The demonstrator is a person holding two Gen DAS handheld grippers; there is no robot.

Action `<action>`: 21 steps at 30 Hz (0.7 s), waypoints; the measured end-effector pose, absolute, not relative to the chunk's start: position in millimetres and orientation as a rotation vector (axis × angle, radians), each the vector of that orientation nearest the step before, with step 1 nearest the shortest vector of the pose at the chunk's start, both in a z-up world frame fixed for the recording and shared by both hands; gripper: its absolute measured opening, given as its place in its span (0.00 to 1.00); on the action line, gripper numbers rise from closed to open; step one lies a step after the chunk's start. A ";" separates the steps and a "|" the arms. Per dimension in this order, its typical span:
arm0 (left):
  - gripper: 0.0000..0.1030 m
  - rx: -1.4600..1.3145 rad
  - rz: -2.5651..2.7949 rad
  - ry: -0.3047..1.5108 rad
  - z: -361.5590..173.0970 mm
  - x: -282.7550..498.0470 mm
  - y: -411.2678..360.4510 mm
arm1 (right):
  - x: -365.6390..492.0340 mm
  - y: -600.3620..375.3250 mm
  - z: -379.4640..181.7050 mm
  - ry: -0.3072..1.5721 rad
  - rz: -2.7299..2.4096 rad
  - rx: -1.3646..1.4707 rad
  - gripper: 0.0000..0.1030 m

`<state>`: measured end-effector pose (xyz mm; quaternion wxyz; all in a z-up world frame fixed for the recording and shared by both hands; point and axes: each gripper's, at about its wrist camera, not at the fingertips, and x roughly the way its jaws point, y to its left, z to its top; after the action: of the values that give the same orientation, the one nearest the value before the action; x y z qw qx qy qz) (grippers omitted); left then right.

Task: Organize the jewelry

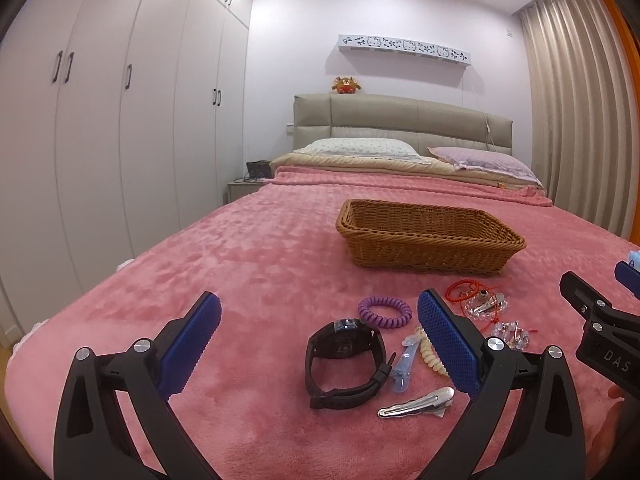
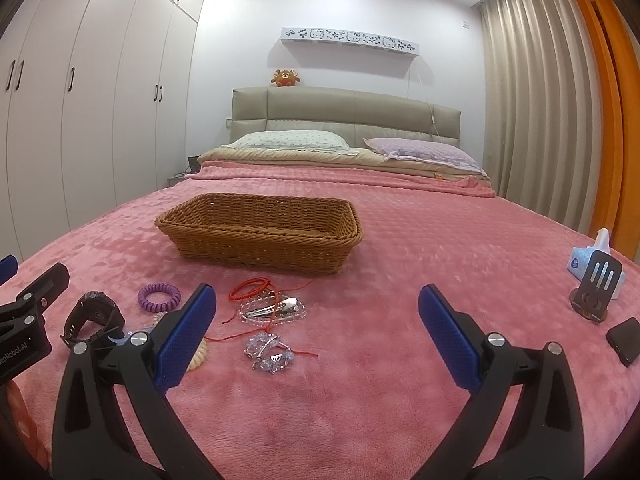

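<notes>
Jewelry and hair pieces lie scattered on the pink fleece blanket (image 1: 248,264) of the bed, just in front of a brown woven wicker basket (image 1: 430,250) whose visible inside shows only weave. Nearest the left gripper (image 1: 320,344) a black wristwatch with a rubber strap (image 1: 344,360) lies on its side, with a purple spiral hair tie (image 1: 385,312) just beyond it. Beside the watch strap sits a translucent pale-blue hair clip (image 1: 402,364), and a silver metal alligator clip (image 1: 418,402) lies closer to the camera. A cream spiral hair tie (image 1: 432,356) is partly hidden behind the left gripper's right-hand blue pad.

In the right wrist view, a red braided cord bracelet (image 2: 252,287) lies close to the basket's front wall, touching a clear crystal bead bracelet (image 2: 274,312) that has a second silver clip (image 2: 274,307) resting on top of it. Nearer the camera lies a cluster of clear crystal charms on thin red thread (image 2: 270,354).

The left gripper's jaws stand wide apart with nothing between them, hovering over the blanket with the watch in the gap ahead. The right gripper (image 2: 318,344) is equally wide open and holds nothing; bare blanket fills the space ahead of it, with the crystal pieces just inside its left finger.

Off to the right on the blanket stand a blue-and-white tissue pack (image 2: 588,258), a dark slotted phone stand (image 2: 596,290) and a black phone (image 2: 626,340).
</notes>
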<state>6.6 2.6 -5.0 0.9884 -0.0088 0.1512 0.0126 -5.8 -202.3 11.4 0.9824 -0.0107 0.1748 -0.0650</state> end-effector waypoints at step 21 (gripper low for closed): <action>0.93 -0.018 0.026 0.304 -4.9 6.8 1.4 | -5.8 -202.2 10.2 0.354 -0.132 -0.025 0.94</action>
<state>6.8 1.4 -4.9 0.9884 -0.0087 0.1512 0.0130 -5.8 -202.2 10.2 0.9821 -0.0123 0.1760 -0.0656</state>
